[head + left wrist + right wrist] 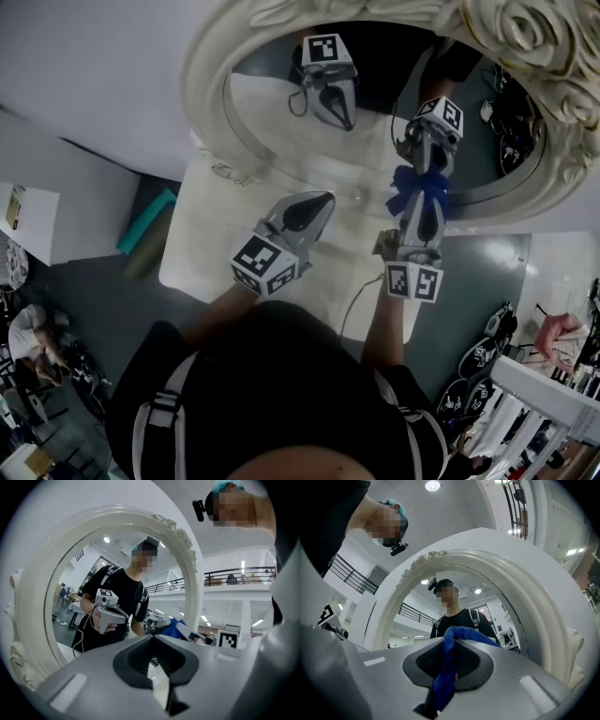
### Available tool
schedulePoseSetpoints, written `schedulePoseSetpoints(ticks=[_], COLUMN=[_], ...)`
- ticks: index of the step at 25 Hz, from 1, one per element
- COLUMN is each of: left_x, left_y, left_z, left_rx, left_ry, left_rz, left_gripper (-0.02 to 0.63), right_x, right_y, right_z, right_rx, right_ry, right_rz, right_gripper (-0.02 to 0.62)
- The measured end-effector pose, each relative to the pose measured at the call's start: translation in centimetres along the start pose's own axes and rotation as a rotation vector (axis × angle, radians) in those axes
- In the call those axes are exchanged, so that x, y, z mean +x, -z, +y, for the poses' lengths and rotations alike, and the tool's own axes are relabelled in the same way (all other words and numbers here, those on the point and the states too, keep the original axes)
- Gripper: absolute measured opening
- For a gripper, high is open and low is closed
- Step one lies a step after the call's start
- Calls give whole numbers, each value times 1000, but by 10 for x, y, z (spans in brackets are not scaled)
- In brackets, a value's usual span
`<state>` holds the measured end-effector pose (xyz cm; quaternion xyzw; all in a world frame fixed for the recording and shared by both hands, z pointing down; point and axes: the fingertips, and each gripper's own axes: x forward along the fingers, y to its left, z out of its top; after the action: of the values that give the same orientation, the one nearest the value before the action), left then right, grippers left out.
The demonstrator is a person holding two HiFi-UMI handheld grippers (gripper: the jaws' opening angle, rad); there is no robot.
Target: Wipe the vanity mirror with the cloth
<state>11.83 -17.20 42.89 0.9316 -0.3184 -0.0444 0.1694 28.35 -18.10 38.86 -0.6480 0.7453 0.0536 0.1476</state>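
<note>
The mirror (272,122), oval in an ornate white frame (208,66), stands at the back of a white counter (202,253). The right hand-held gripper (454,643) is clamped on a blue cloth (417,190), which bunches out past the jaw tips and lies right against the lower part of the glass, where it meets its own reflection. The left hand-held gripper (322,202) has its jaws together with nothing between them. It is held over the counter just in front of the mirror, well left of the cloth.
</note>
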Motion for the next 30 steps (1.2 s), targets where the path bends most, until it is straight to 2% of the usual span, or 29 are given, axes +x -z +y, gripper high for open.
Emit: schedulePoseSetpoints(ticks=[4,15,30], left_x=[-33,-52,-71], left_y=[-9,-18,-38], left_z=[42,27,27], left_rx=[-15,-2,9], left_ry=[-20,-73,-132], left_rz=[-14,-46,-82], left_gripper=[6,6,6], right_x=[24,20,33], right_y=[16,0,-10], right_z=[49,55,87], right_rx=[-24,-28,-28], right_ry=[-26,-59,-136], right_rz=[15,-13,-24], right_gripper=[37,37,37])
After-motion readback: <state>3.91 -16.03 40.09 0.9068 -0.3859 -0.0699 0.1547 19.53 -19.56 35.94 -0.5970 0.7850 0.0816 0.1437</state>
